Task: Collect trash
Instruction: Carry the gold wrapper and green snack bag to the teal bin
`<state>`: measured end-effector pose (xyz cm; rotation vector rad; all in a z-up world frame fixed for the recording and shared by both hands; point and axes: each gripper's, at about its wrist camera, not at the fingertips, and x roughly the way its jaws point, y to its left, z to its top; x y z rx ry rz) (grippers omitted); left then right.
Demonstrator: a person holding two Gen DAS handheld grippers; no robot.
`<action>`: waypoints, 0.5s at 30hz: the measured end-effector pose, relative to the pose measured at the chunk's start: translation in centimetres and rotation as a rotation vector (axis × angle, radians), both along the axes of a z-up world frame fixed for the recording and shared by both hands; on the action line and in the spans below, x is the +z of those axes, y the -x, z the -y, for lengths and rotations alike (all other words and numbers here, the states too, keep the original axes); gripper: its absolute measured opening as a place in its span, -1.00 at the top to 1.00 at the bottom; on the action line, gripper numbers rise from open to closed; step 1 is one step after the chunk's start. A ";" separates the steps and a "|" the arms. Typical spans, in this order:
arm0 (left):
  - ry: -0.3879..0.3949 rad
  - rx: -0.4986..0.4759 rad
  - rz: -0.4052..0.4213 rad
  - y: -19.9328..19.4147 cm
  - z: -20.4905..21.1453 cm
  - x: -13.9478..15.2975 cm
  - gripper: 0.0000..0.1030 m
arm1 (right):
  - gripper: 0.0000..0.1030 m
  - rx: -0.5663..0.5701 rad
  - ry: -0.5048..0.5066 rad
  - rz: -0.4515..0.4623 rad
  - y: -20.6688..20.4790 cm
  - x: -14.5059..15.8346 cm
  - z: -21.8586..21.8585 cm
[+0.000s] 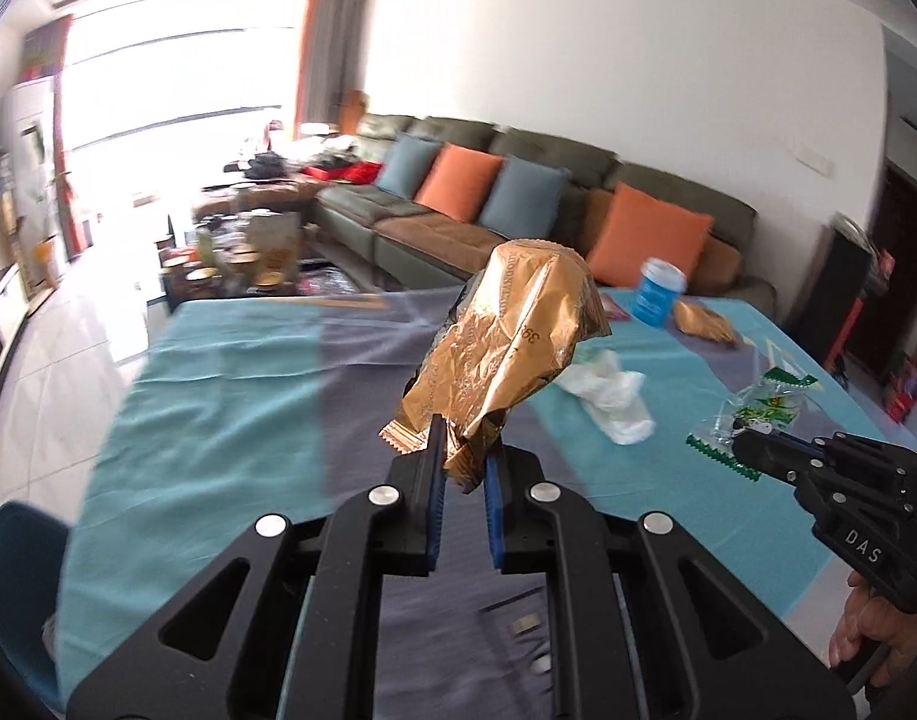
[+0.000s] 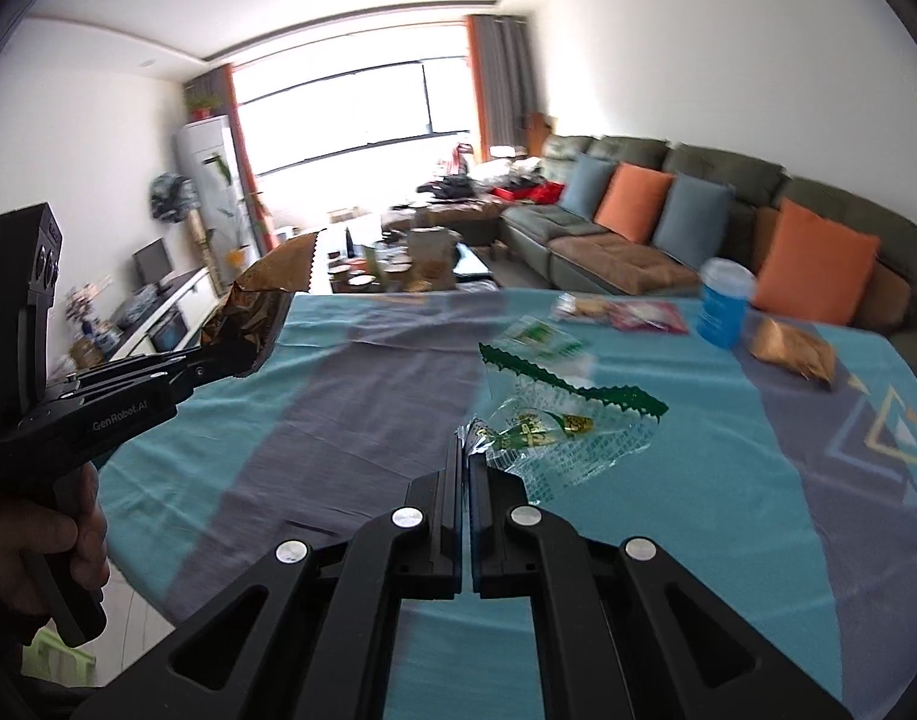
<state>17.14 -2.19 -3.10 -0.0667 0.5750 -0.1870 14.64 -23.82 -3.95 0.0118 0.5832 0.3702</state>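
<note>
My left gripper (image 1: 465,457) is shut on a crumpled gold foil wrapper (image 1: 506,348) and holds it up above the table; the same wrapper (image 2: 260,306) shows at the left of the right wrist view, with the left gripper (image 2: 218,360) pinching it. My right gripper (image 2: 465,450) is shut on the corner of a clear wrapper with green print and a green serrated edge (image 2: 554,420), lifted off the cloth. That wrapper (image 1: 752,414) and the right gripper (image 1: 735,445) appear at the right of the left wrist view.
On the table's teal and grey cloth (image 1: 230,408) lie a white crumpled tissue (image 1: 614,396), a blue cup (image 2: 722,306), another gold wrapper (image 2: 794,351) and red and pink packets (image 2: 632,315). A sofa with orange and blue cushions (image 2: 686,210) stands behind. A hand (image 2: 68,546) grips the left handle.
</note>
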 end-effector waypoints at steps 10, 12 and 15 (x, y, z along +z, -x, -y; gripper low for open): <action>0.021 0.242 0.039 5.9 -10.8 1.2 0.77 | 0.99 0.231 0.033 0.067 0.4 2.5 -9.8; 0.024 0.288 0.047 7.1 -12.9 1.4 0.77 | 0.99 0.278 0.036 0.074 0.6 2.8 -11.6; 0.024 0.364 0.056 9.1 -16.1 1.7 0.77 | 0.99 0.355 0.034 0.080 0.8 3.1 -14.7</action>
